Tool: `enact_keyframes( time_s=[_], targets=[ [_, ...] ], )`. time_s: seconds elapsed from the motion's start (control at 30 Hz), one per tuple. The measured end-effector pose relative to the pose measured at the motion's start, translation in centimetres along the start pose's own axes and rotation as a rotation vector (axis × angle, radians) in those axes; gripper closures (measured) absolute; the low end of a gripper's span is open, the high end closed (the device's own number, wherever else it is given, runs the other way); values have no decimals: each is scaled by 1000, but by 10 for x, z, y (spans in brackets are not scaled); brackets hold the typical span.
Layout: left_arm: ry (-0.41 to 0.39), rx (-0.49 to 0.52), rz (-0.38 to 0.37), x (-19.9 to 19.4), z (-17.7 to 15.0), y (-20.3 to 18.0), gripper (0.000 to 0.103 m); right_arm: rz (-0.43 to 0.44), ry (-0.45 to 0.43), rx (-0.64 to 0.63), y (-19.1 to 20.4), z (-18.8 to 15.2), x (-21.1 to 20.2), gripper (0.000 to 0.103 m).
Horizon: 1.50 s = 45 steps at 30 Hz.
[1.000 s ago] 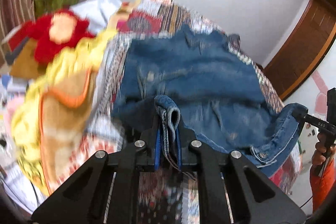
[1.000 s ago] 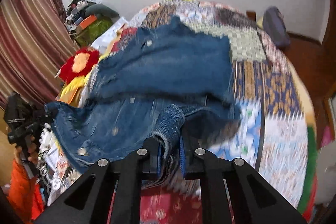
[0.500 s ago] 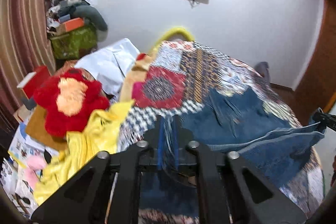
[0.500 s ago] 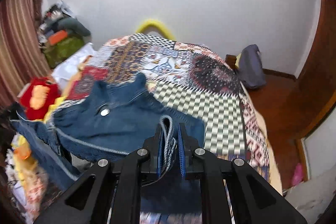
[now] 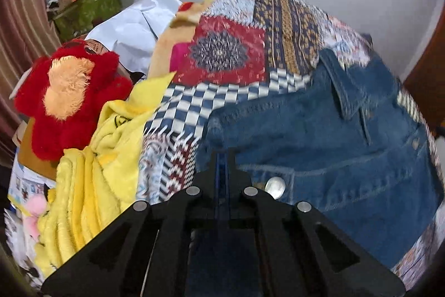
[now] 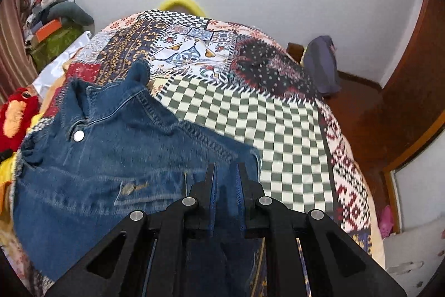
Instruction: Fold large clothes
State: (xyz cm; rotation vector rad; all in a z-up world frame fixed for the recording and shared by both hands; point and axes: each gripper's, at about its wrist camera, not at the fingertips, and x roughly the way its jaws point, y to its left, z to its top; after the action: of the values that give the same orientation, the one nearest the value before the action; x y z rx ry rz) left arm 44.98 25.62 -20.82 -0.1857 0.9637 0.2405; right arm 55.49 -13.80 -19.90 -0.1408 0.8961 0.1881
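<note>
Denim jacket (image 6: 116,157), thick blue cloth with pale stitched seams and a round metal snap button, lay spread on the patchwork bedspread (image 6: 278,124) of the bed. The left claw (image 5: 222,166) was clenched with only a thin slit between its fingers at the jacket's edge; the right claw (image 6: 225,177) stood released, fingers apart over the denim. A shaggy red plush toy (image 5: 69,96) and rumpled yellow towel (image 5: 105,157) crowded the bed's left side.

Each hand-held gripper (image 5: 224,157) (image 6: 225,171): matte black linkages; silver screws; blue pads.
</note>
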Motion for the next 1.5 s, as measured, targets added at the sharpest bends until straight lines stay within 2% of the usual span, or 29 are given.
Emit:
enact_keyframes(
  time_s=[0.07, 0.13, 0.2, 0.23, 0.33, 0.4, 0.5, 0.67, 0.7, 0.73, 0.8, 0.83, 0.97, 1.13, 1.23, 1.37, 1.47, 1.5],
  targets=[
    [16, 31, -3, -2, -7, 2, 91, 30, 1, -1, -5, -5, -11, 92],
    [36, 40, -7, -4, -12, 4, 67, 57, 19, -18, -8, -11, -21, 92],
    [50, 38, -12, -7, -19, 7, 53, 90, 42, -36, -10, -16, -26, 92],
    [54, 41, -15, -8, -22, 7, 48, 110, 55, -48, -10, -20, -29, 92],
    [78, 47, -49, -10, -31, 4, 41, 130, 99, -74, -5, -31, -30, 92],
    [100, 47, -78, -8, -38, -1, 40, 133, 173, -118, 5, -45, -18, 92],
    [127, 75, -86, -4, -49, -10, 40, 29, 279, -238, 21, -73, 15, 92],
    [154, 117, -71, 1, -68, -19, 37, -67, 206, -341, 33, -92, 17, 90],
    [154, 111, -68, 1, -72, -17, 34, -98, 200, -353, 34, -93, 16, 75],
    [153, 107, -68, 1, -75, -16, 32, -148, 187, -370, 36, -94, 15, 45],
    [155, 91, -81, 1, -84, -12, 31, -297, 130, -399, 32, -96, 14, 11],
    [158, 89, -85, 1, -88, -10, 29, -297, 125, -388, 27, -97, 14, 10],
    [152, 103, -86, -4, -95, -4, 27, -143, 180, -225, -6, -92, 10, 10],
    [129, 103, -104, -12, -79, 4, 27, -49, 111, -153, -18, -79, -18, 10],
    [118, 92, -124, -8, -63, 3, 27, 43, 77, -123, -13, -62, -25, 10],
    [137, 110, -159, 14, -46, -8, 28, 115, 93, -76, -4, -40, -10, 10],
    [149, 113, -187, 31, -39, -14, 35, 153, 130, -57, 6, -29, 13, 18],
    [153, 104, -201, 35, -38, -15, 35, 159, 147, -53, 8, -26, 22, 24]
  ],
)
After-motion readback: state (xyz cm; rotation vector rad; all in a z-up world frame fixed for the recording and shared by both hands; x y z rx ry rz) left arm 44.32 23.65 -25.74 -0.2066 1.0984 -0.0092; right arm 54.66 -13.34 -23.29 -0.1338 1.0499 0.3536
